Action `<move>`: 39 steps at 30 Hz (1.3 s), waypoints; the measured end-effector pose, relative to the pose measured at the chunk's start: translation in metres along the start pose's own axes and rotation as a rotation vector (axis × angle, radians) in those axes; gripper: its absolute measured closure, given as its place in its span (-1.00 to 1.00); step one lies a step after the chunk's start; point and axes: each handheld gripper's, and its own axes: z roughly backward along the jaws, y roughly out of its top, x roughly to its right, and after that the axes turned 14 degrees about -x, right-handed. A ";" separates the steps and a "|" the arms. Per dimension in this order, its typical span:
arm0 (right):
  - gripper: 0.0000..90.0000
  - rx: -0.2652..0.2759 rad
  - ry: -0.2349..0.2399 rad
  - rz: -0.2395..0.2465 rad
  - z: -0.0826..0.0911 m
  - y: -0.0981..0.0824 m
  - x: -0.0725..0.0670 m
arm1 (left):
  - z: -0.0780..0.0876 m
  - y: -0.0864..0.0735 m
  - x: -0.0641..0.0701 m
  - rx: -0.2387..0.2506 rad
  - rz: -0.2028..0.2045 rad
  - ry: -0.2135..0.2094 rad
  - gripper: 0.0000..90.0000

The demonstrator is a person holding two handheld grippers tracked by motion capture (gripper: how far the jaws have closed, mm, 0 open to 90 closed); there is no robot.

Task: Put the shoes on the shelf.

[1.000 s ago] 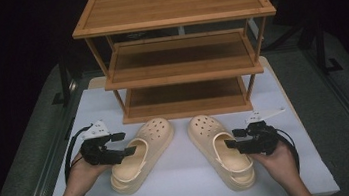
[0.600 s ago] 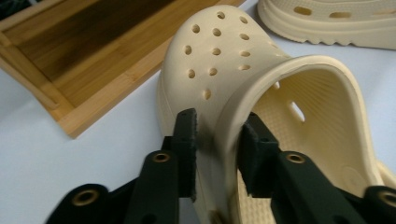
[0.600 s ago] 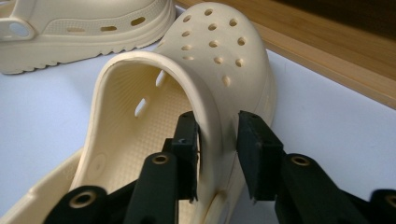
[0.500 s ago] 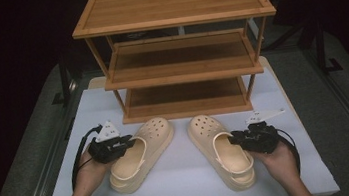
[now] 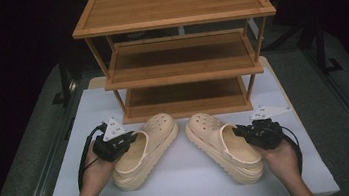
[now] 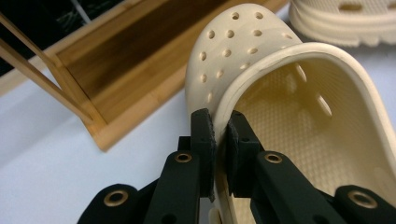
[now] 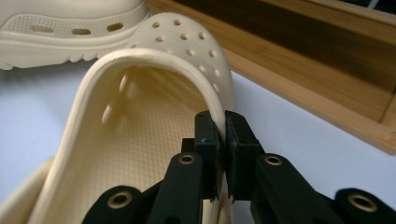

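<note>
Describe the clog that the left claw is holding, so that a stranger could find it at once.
Start at the wooden shelf rack; two cream clogs lie on the white table before it. Take the left clog, whose outer rim the left claw pinches. The right clog is its mirror twin.

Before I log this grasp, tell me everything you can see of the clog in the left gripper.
The left clog is a cream, foam-like shoe with a perforated toe, side slots and a ridged sole. It lies sole-down on the white table, toe toward the wooden rack. The left gripper has just been closing, and its fingers now pinch the outer side wall of the opening.
</note>
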 end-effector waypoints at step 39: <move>0.84 0.049 -0.276 -0.133 -0.079 0.092 0.048 | -0.096 0.096 -0.020 0.023 0.128 0.179 0.77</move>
